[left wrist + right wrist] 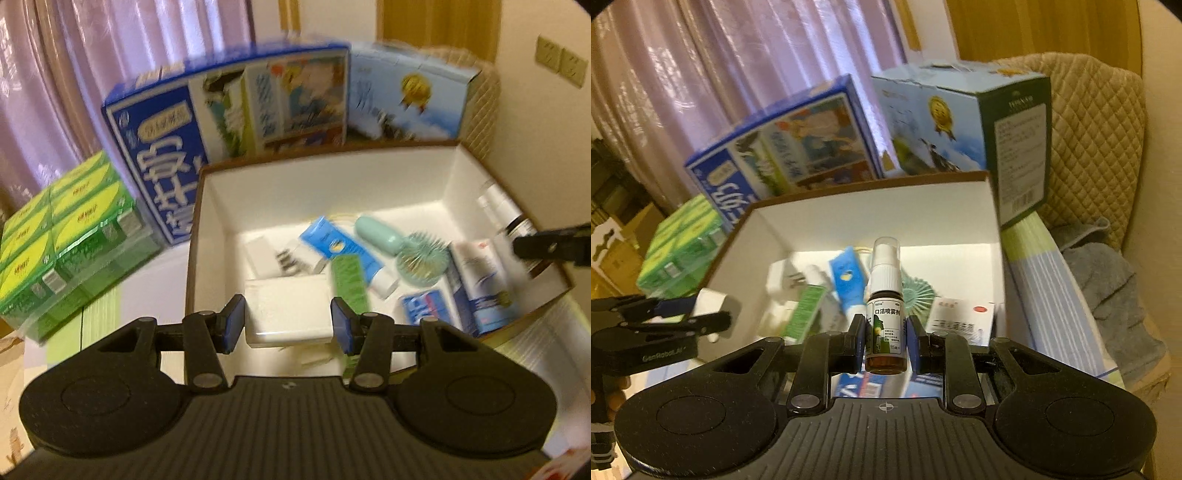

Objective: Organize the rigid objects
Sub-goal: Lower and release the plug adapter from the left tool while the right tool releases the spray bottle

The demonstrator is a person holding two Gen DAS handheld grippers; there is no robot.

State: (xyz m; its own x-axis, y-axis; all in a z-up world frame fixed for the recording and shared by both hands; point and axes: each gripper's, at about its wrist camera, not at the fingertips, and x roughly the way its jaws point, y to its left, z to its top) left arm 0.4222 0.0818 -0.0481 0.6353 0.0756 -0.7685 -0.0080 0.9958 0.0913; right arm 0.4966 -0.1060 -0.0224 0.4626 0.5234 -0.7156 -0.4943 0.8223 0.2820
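My left gripper (288, 319) is shut on a white power adapter (288, 312) and holds it over the near edge of the open white-lined box (325, 184). My right gripper (885, 339) is shut on a small brown spray bottle (885, 317) with a white nozzle and clear cap, held upright over the same box (871, 210). Inside the box lie a blue tube (343, 251), a teal hairbrush (406, 254), a green carton (349, 284), a white charger (266, 258) and blue-and-white medicine cartons (480, 288). The right gripper shows at the right edge of the left wrist view (546, 245).
A large blue carton (221, 122) and a light-blue carton (406, 96) stand behind the box. A shrink-wrapped pack of green boxes (66, 243) sits to the left. A quilted beige chair (1100, 140) with a grey cloth (1108, 288) is to the right. Pink curtains hang behind.
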